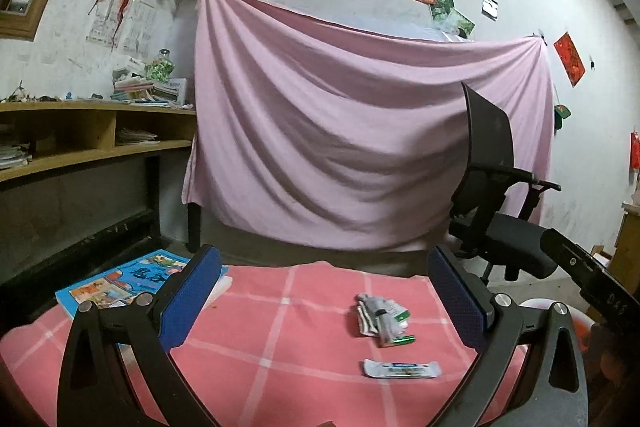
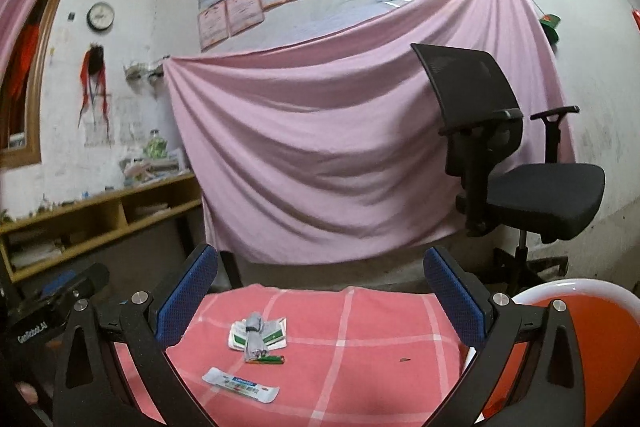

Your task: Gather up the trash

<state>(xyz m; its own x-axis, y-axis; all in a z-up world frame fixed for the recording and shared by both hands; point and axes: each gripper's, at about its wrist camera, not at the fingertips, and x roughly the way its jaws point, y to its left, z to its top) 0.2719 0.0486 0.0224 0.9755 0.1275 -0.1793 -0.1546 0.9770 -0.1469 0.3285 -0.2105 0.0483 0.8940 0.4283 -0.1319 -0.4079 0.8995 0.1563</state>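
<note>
Left wrist view: the left tongs point(image 1: 326, 301) stand released, jaws wide apart, holding nothing, above the pink checked surface point(image 1: 280, 355). Between the jaws lie a crumpled wrapper pile point(image 1: 380, 319) and, just nearer the camera, a flat white sachet point(image 1: 402, 369). A blue picture book point(image 1: 120, 281) lies at the surface's left edge.

Right wrist view: the right tongs point(image 2: 320, 297) are likewise released and empty. The wrapper pile point(image 2: 258, 337) and sachet point(image 2: 240, 385) lie left of centre. An orange bin point(image 2: 592, 327) stands at right, beside the surface.
</note>
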